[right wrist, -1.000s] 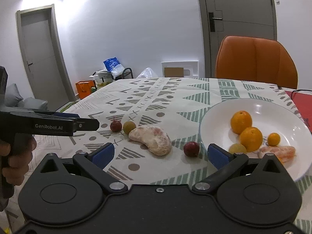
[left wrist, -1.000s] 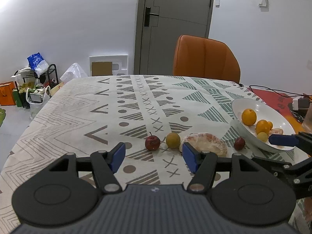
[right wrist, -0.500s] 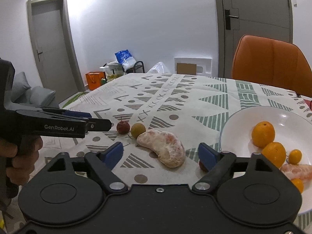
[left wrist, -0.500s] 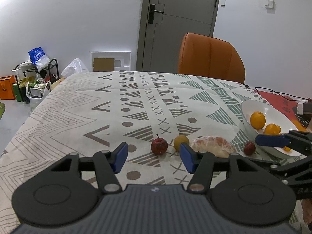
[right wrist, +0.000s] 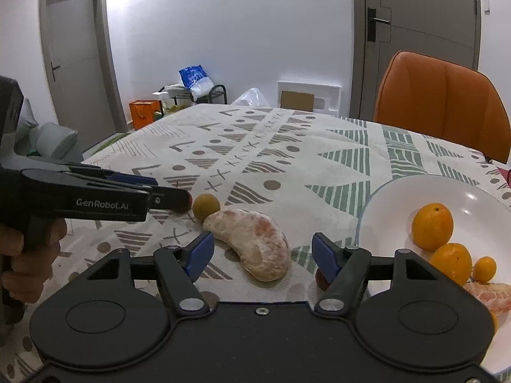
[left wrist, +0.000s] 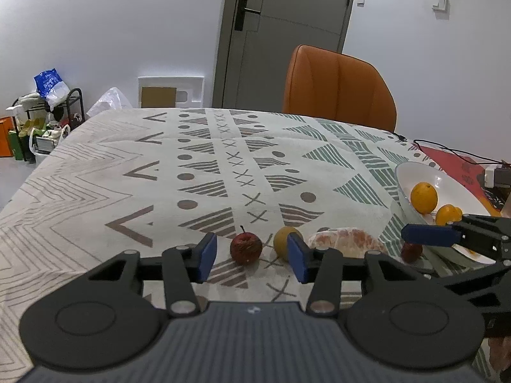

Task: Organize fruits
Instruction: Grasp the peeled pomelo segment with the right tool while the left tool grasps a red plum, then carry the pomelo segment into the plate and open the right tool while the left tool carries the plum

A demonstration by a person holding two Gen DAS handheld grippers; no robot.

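Left gripper (left wrist: 252,260) held open and empty, its blue pads flanking the red apple (left wrist: 246,248) without touching; right gripper (right wrist: 260,258) likewise open and empty, straddling the peeled pomelo wedge (right wrist: 252,242). Judged step: closing in on the loose fruit for transfer to the white bowl (right wrist: 479,204). Advised for a clean pick: pads lowered level with the apple's widest girth, stem kept clear, closure kept gentle on a rounded skin likely to roll on the patterned tablecloth (left wrist: 223,159); wedge taken across its narrow middle, since soft flesh probably deforms. Nearest the bowl: small dark-red fruit (left wrist: 410,252), just beside the rim and partly hidden behind the right finger. Farther from the bowl, in order: wedge, yellow-green round fruit (right wrist: 207,206) touching the wedge's tip, then the apple, farthest out. Inside the bowl: two oranges (right wrist: 432,226), a smaller one and a peeled segment. Beyond the bowl: orange chair (left wrist: 338,89). Compared with one second earlier: both grippers brought lower and closer to the fruit row, left one shifted from the yellow fruit toward the apple, right one swung from the bowl side onto the wedge; fruit positions unchanged.
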